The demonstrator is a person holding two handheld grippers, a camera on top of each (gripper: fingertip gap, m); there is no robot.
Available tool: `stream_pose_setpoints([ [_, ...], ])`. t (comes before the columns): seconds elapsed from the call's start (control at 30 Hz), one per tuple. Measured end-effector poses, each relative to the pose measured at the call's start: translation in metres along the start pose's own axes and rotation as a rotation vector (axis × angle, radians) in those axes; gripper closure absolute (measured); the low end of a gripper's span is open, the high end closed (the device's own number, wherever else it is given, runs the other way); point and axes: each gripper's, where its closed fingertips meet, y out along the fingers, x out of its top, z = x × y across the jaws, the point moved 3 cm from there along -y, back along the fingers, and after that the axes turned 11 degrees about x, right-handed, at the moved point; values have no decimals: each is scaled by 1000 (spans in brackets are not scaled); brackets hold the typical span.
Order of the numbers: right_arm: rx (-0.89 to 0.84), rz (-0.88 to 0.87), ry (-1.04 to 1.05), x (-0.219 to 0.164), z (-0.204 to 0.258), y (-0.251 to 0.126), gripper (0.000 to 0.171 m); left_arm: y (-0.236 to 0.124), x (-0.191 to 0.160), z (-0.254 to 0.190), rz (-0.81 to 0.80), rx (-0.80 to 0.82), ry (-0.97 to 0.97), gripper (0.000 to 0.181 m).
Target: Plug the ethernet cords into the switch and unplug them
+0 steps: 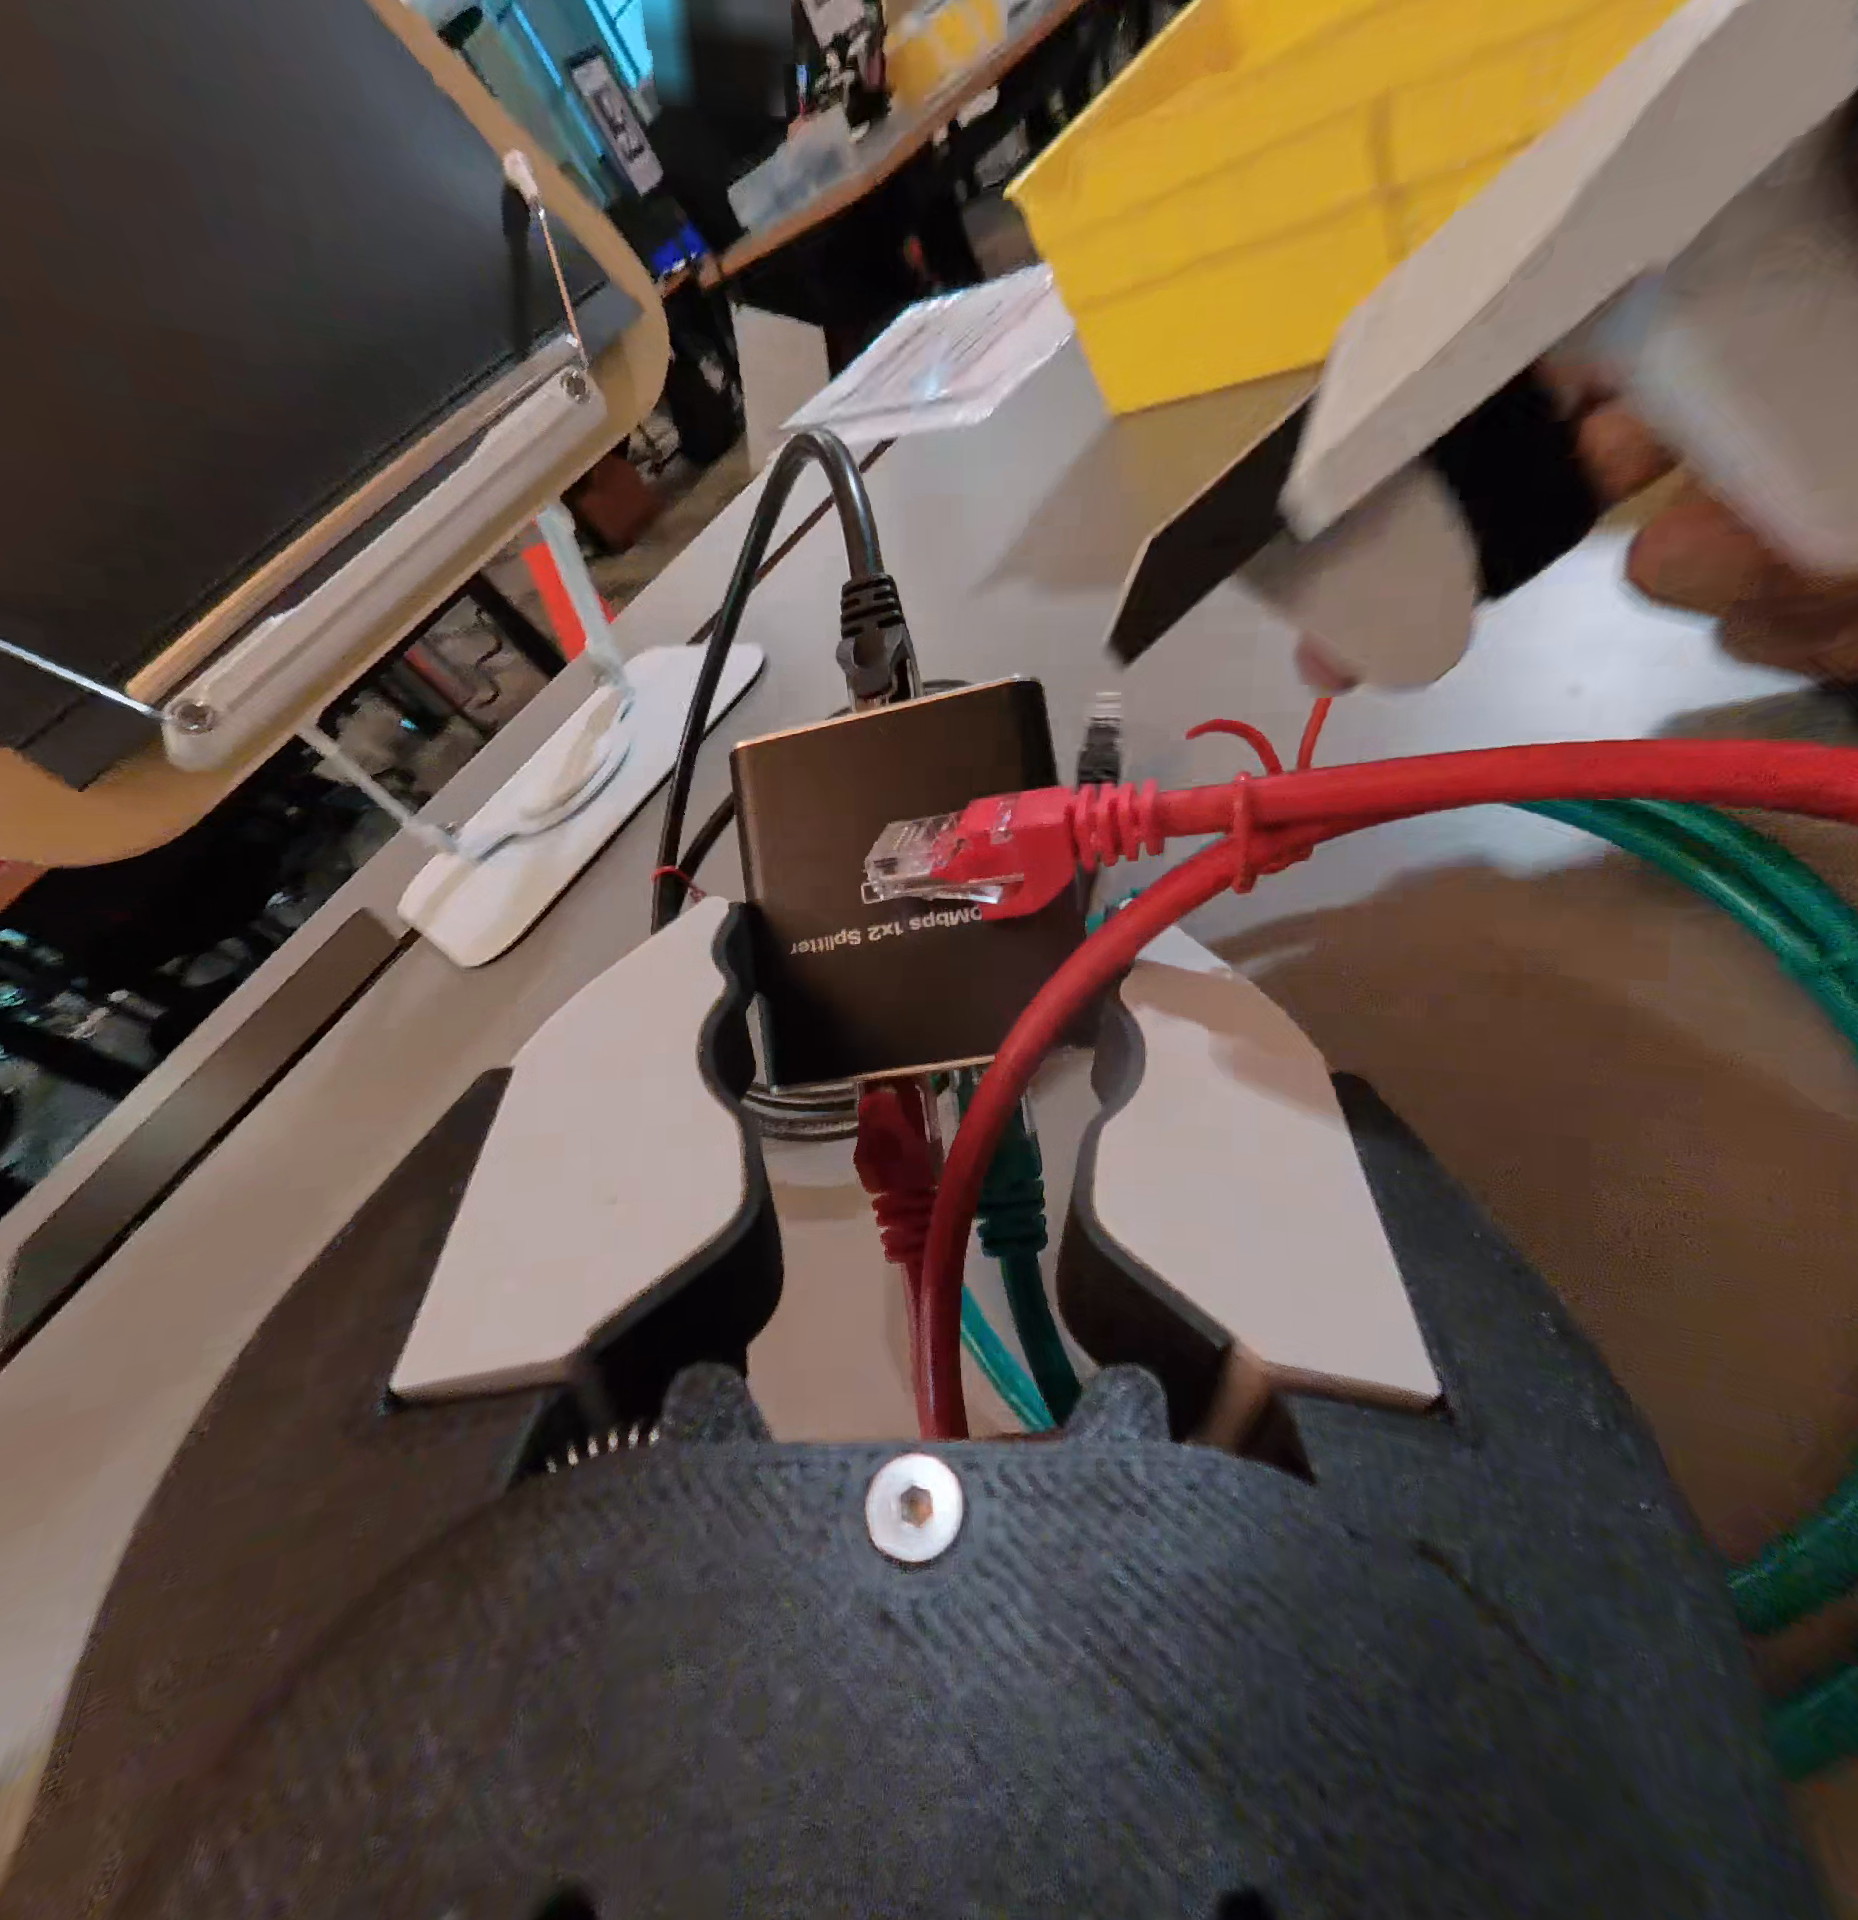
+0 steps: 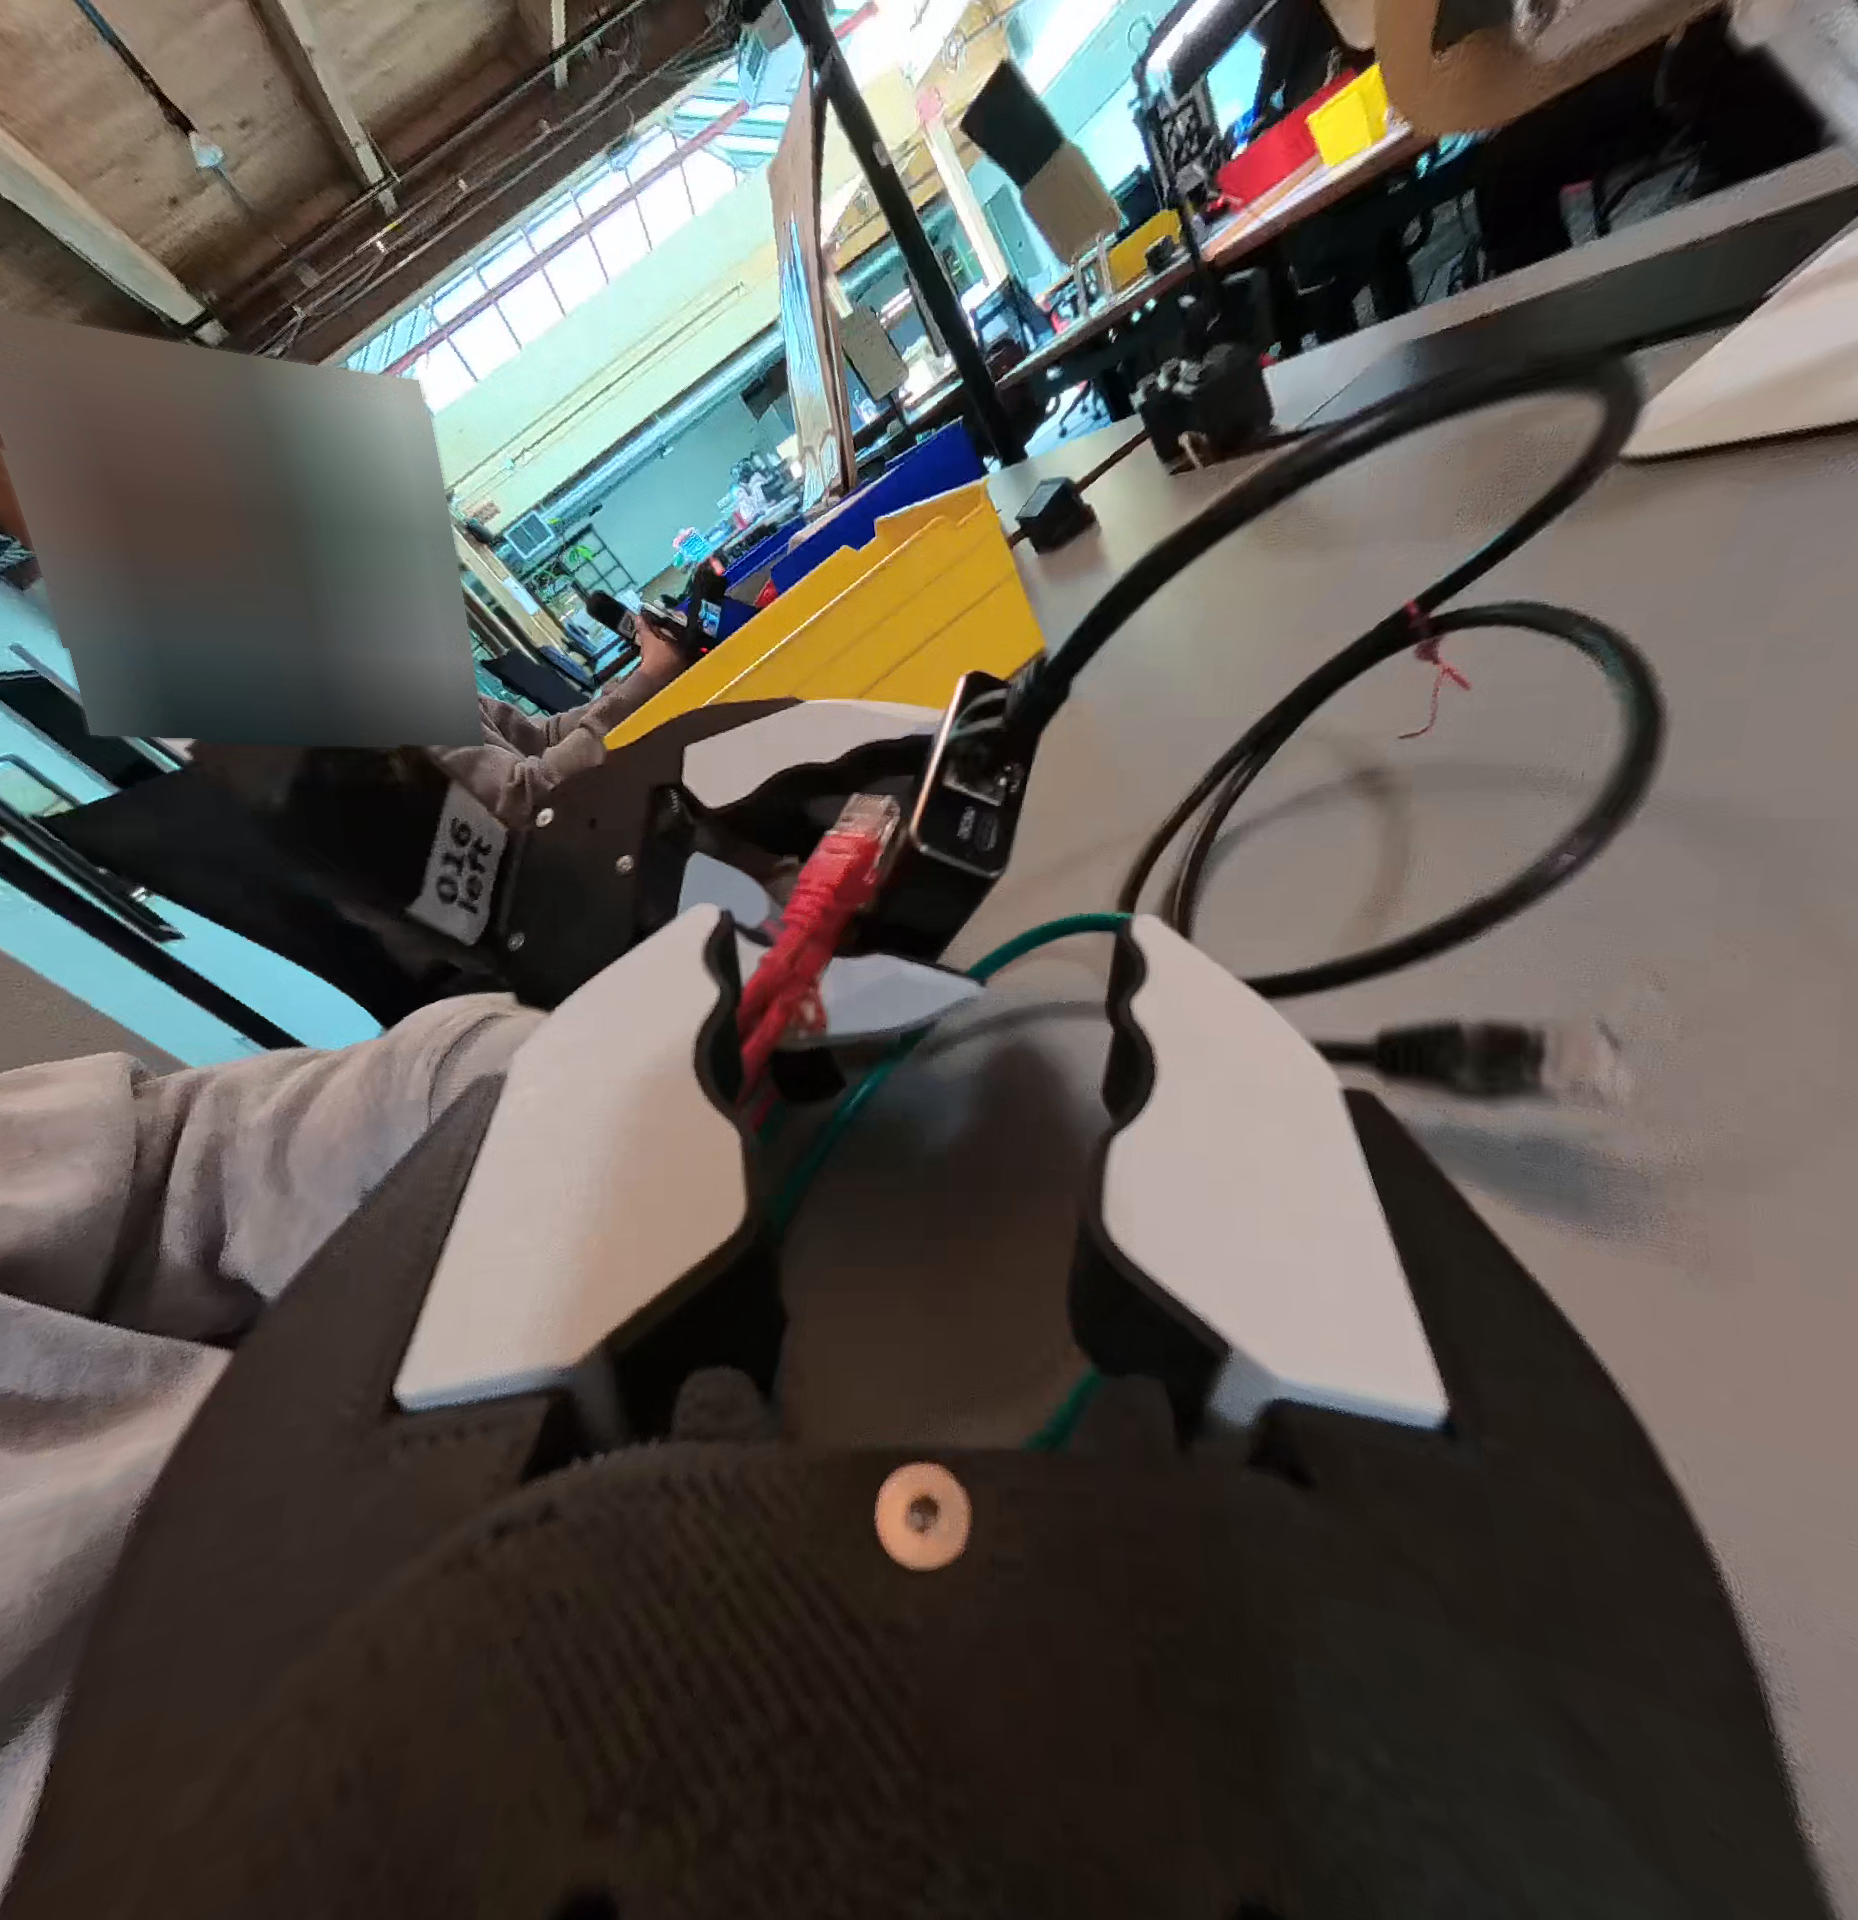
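Note:
My left gripper (image 1: 920, 935) is shut on the small black switch (image 1: 904, 831), one finger on each side. A red cord (image 1: 894, 1164) and a green cord (image 1: 1013, 1195) are plugged into its near side, and a black cord (image 1: 873, 623) into its far side. A loose red plug (image 1: 966, 847) with a clear tip hangs across the top of the switch. My right gripper (image 2: 923, 935) is open and empty, with that red plug (image 2: 831, 894) just beyond its left finger and the switch (image 2: 966, 800) behind it. A loose black plug (image 2: 1455, 1044) lies on the table.
A yellow bin (image 1: 1268, 187) stands at the back right of the grey table (image 1: 1008, 499). A monitor (image 1: 229, 312) on a white stand base (image 1: 582, 790) is at the left. Black cable loops (image 2: 1590, 727) lie on the table. A grey sleeve (image 2: 177, 1195) is at the left.

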Motion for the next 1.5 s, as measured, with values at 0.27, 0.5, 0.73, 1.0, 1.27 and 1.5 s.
stream_pose_setpoints([
  [0.27,29,53,46,2,-22,31,147,-3,1,-14,-23,-74,36,118],
  [0.5,3,21,-42,16,-24,14,147,-25,24,19,-252,-230,-414,105],
  [0.73,38,30,-177,18,-4,11,147,-19,4,51,-259,-434,-1030,106],
  [1.0,173,78,-208,5,20,27,147,-22,24,7,-208,-558,-736,114],
  [1.27,154,83,-174,2,18,30,144,-29,27,-8,-158,-827,-954,144],
  [1.5,90,-41,-96,15,4,18,127,-22,18,3,-122,-767,-1053,157],
])
